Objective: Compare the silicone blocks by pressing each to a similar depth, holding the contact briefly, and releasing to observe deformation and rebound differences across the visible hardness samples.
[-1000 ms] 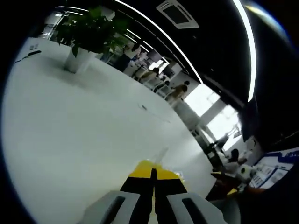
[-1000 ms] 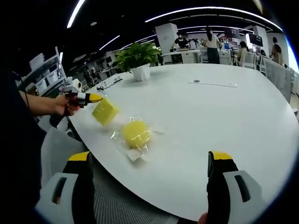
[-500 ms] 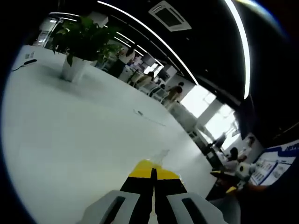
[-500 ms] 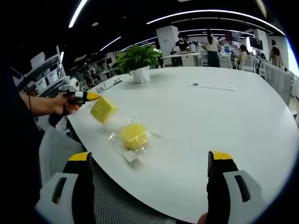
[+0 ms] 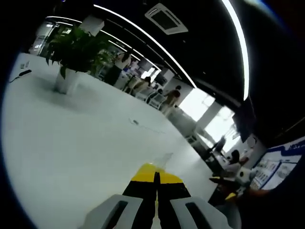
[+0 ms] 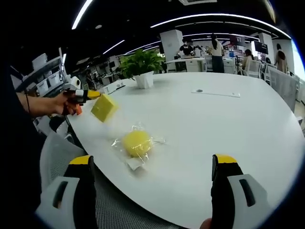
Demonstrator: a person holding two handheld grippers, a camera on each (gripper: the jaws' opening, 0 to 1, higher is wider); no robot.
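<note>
White round table [image 6: 228, 129], bagged yellow ball [image 6: 137, 143], potted plant [image 6: 141, 69], paper strip [image 6: 216, 93]

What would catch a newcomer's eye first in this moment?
In the right gripper view, the yellow block stands out, held up off the white table by the left gripper at the left. Nearer, a round yellow piece lies on the table in clear wrap, and a potted plant stands beyond.

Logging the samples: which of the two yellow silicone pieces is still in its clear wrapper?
The round yellow piece lying on the white table, inside crinkled clear plastic. The square yellow block is bare, held up by the left gripper.
</note>
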